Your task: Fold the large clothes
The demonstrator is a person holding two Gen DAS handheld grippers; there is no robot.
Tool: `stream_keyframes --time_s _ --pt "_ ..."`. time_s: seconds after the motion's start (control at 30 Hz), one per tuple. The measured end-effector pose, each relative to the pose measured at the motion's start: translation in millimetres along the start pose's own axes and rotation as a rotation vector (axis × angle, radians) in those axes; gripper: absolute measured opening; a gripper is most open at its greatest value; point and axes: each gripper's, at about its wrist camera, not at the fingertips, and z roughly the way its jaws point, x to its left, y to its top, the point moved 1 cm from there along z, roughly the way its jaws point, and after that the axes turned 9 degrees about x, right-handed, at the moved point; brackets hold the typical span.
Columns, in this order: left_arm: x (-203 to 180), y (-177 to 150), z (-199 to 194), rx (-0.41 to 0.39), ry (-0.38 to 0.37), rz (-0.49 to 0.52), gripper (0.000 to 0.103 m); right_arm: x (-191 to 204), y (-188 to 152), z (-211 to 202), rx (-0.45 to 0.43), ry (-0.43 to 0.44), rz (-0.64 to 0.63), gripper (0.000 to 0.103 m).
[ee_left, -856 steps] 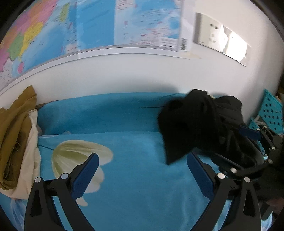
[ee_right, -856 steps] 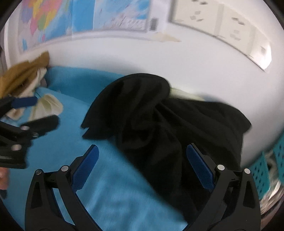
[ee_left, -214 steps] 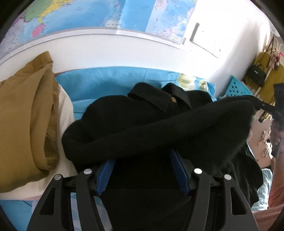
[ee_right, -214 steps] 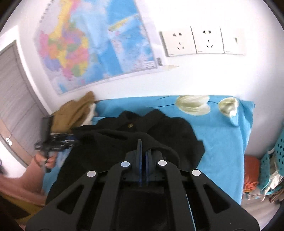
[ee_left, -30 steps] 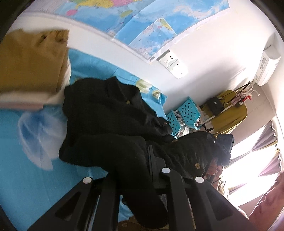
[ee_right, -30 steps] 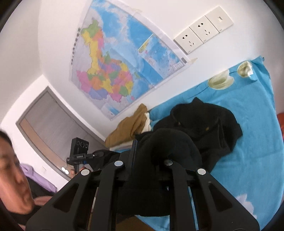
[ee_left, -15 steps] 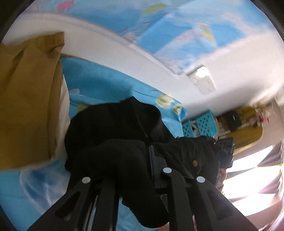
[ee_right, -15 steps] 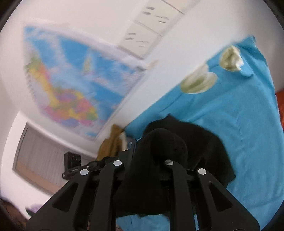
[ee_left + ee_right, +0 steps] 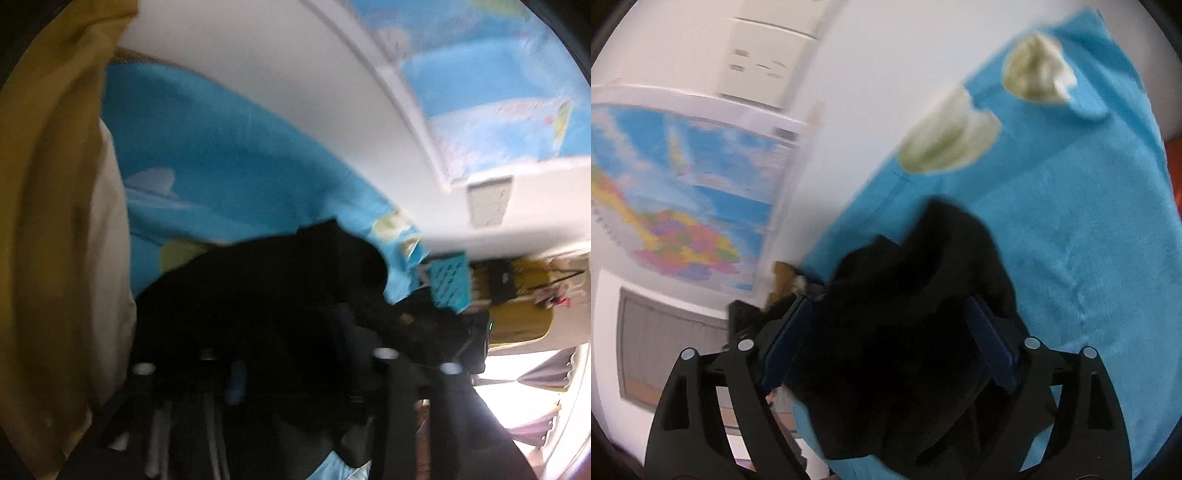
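Observation:
The black garment [image 9: 258, 288] lies bunched on the blue flowered bedsheet [image 9: 221, 155]. My left gripper [image 9: 295, 354] hangs low over its near edge in a dark, blurred view. Its jaws are opening, with black cloth lying between them. In the right wrist view the same black garment [image 9: 923, 258] is heaped between the blue pads [image 9: 790, 343] of my right gripper [image 9: 890, 332]. Those jaws are opening wide and the pads stand clear of the cloth. Much of the garment's near part is hidden under the fingers.
A mustard garment [image 9: 44, 184] on a cream cloth [image 9: 110, 240] is stacked at the left of the bed. A wall map [image 9: 683, 177] and sockets [image 9: 764, 55] hang behind. A blue basket [image 9: 448, 284] stands past the bed's right end. Bare sheet [image 9: 1089, 221] shows to the right.
Both grippers have come down toward the bed with the black garment. Both were shut on it and now stand with their jaws apart, and the cloth rests on the sheet.

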Motion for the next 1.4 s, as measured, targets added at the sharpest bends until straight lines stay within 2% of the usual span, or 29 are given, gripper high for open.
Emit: stream_keyframes --time_s 0.03,0.07,0.13,0.23,0.3,0.37,0.47,0.53,0.57,0.6,0.63,0.67,0.73,0.83,0.9,0.93,1.0,1.07,1.1,1.13,1.2,1.23,1.27,1.3,1.33,1.4 --pt "1.0 -1.7 -6.4 -0.030 -0.007 0.001 0.073 4.5 -1.9 -5.8 -0.017 0.000 -0.018 0.086" --pt "0.4 -3.7 -10.7 -0.045 -0.024 0.006 0.076 11.5 -7.8 -13.8 -0.039 -0.003 -0.051 0.086" --pt "-4.4 -12.0 -20.4 -0.083 -0.030 0.041 0.076 34.8 -22.6 -14.2 -0.029 -0.048 -0.183 0.086" --pt "-33.7 -40.8 -27.0 -0.140 0.071 0.217 0.076 79.1 -57.6 8.2 0.028 -0.171 -0.445 0.085" --pt "-55.4 -58.9 -18.5 -0.130 0.131 0.331 0.077 108.6 -82.9 35.7 0.052 -0.281 -0.639 0.084" --pt "-78.7 -78.5 -0.6 -0.109 0.189 0.447 0.084 120.1 -94.2 59.6 0.084 -0.334 -0.738 0.084" --pt "-106.7 -97.9 38.2 -0.041 0.293 0.602 0.086 118.9 -94.5 106.6 0.160 -0.460 -0.799 0.072" --pt "-112.2 -97.0 66.2 0.015 0.352 0.629 0.086 110.2 -85.6 125.6 0.208 -0.472 -0.766 0.053" --pt "-113.2 -93.6 79.5 0.042 0.371 0.631 0.079 106.2 -82.0 133.0 0.230 -0.470 -0.763 0.045" --pt "-113.0 -90.2 88.6 0.048 0.399 0.638 0.071 103.7 -79.0 135.4 0.232 -0.468 -0.770 0.020" --pt "-112.0 -85.7 94.4 0.045 0.435 0.642 0.044 105.0 -76.6 134.1 0.210 -0.478 -0.764 0.004" --pt "-109.8 -78.3 98.2 0.043 0.473 0.628 0.017 108.8 -73.4 129.4 0.176 -0.484 -0.759 0.003" --pt "-104.8 -62.7 90.5 0.018 0.443 0.586 0.004 121.0 -64.2 107.4 0.081 -0.407 -0.729 0.003" --pt "-108.0 -47.9 48.9 -0.109 0.333 0.562 0.004 133.7 -54.1 83.3 -0.049 -0.351 -0.719 0.002" --pt "-111.8 -39.2 29.7 -0.179 0.285 0.547 0.005 131.5 -44.8 98.9 -0.057 -0.414 -0.726 0.003" --pt "-110.2 -33.2 29.5 -0.196 0.292 0.539 0.006 125.6 -39.6 116.7 -0.033 -0.484 -0.725 0.007" --pt "-96.7 -20.7 47.9 -0.156 0.360 0.502 0.007 102.1 -28.5 152.4 0.104 -0.555 -0.652 0.012" --pt "-78.4 -11.8 78.7 -0.069 0.456 0.473 0.011 92.1 -27.8 163.2 0.132 -0.581 -0.635 0.021" --pt "-71.2 -10.9 87.4 -0.039 0.480 0.463 0.013 91.0 -29.1 161.1 0.134 -0.584 -0.627 0.033" --pt "-64.0 -10.6 90.5 -0.023 0.479 0.447 0.019 91.9 -29.3 153.6 0.108 -0.577 -0.614 0.049" --pt "-60.0 -11.0 78.0 -0.040 0.434 0.422 0.025 96.1 -34.4 125.6 0.029 -0.511 -0.603 0.067" --pt "-58.9 -13.4 70.2 -0.064 0.424 0.419 0.032 97.3 -38.3 105.9 -0.005 -0.471 -0.600 0.067" --pt "-61.5 -19.4 55.7 -0.119 0.426 0.432 0.052 96.4 -42.5 87.1 -0.037 -0.451 -0.591 0.067" --pt "-63.3 -28.0 39.5 -0.183 0.435 0.445 0.064 94.4 -47.4 69.5 -0.068 -0.431 -0.586 0.068" --pt "-61.1 -37.5 27.6 -0.229 0.436 0.459 0.070 90.2 -57.2 49.2 -0.093 -0.400 -0.584 0.070" --pt "-59.8 -66.5 0.7 -0.306 0.445 0.509 0.072 81.3 -72.6 27.4 -0.120 -0.383 -0.567 0.075"
